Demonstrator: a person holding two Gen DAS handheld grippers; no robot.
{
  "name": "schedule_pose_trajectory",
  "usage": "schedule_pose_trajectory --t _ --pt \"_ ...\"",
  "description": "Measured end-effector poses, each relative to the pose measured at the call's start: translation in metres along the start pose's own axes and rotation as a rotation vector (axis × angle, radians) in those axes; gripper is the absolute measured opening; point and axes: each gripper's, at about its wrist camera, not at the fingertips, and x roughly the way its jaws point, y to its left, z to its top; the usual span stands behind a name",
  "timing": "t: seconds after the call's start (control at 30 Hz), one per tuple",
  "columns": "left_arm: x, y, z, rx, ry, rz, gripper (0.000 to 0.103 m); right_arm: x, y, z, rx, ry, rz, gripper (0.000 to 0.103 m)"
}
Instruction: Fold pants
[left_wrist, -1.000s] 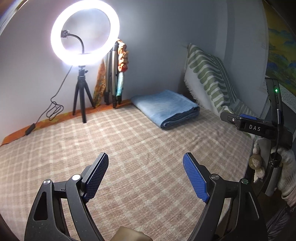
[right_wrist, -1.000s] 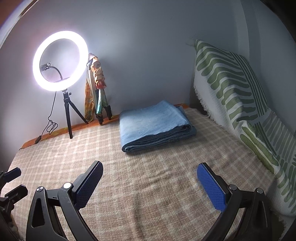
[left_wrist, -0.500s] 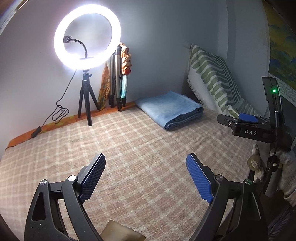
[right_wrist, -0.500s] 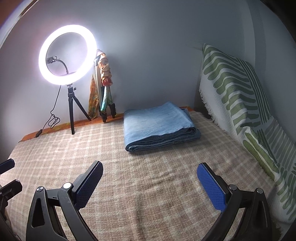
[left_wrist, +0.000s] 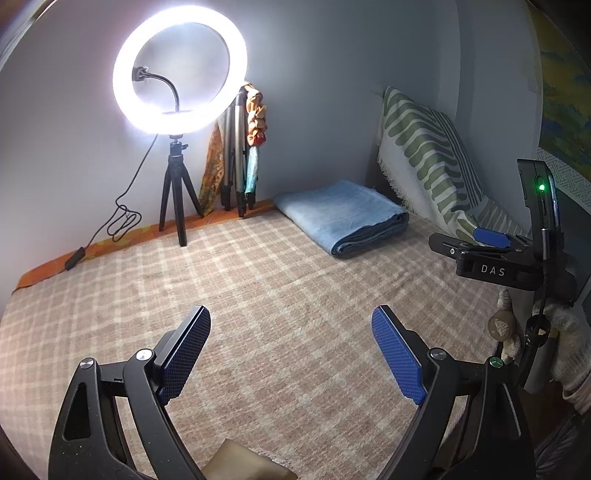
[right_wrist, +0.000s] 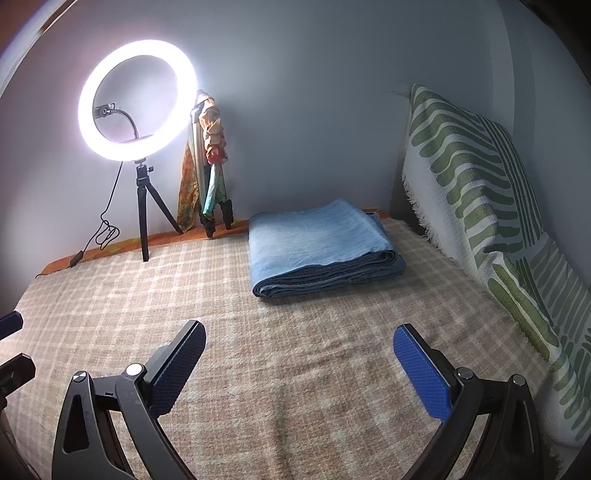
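Light blue pants (left_wrist: 341, 218) (right_wrist: 321, 246) lie folded in a neat rectangular stack at the far side of the plaid bed cover (left_wrist: 258, 295) (right_wrist: 295, 350), near the wall. My left gripper (left_wrist: 291, 325) hovers over the cover well short of them, open, nothing between its blue pads. My right gripper (right_wrist: 299, 339) is likewise open and empty, nearer the stack. The right gripper's body (left_wrist: 495, 266), held by a gloved hand (left_wrist: 569, 354), shows at the right edge of the left wrist view.
A lit ring light on a small tripod (left_wrist: 177, 206) (right_wrist: 142, 221) stands at the back left with its cable trailing. A folded tripod draped with colourful cloth (left_wrist: 240, 155) (right_wrist: 210, 166) leans on the wall. A green-striped pillow (left_wrist: 424, 155) (right_wrist: 480, 192) lines the right side.
The left gripper's jaws have spread slightly wider. Both views have shifted a little, so the pants and ring light sit further right in them. The pants have not moved.
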Motion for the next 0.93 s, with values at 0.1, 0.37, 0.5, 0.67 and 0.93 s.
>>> schedule_pose_trajectory --t 0.1,0.37,0.5,0.67,0.93 --pt "0.000 0.001 -0.001 -0.003 0.001 0.008 0.089 0.000 0.001 0.000 0.001 0.002 -0.001 0.103" --pt "-0.001 0.002 -0.001 -0.013 0.002 0.014 0.089 0.004 0.003 -0.002 0.013 0.012 0.009 0.103" --pt "-0.001 0.000 -0.002 0.002 0.002 0.020 0.089 0.006 0.004 -0.001 0.018 0.016 0.016 0.103" --pt "-0.002 0.000 -0.003 0.001 0.000 0.026 0.089 0.008 0.006 -0.001 0.008 0.021 0.019 0.103" --pt "-0.006 0.007 -0.002 -0.017 -0.007 0.034 0.089 0.010 0.010 0.001 0.009 0.025 0.029 0.103"
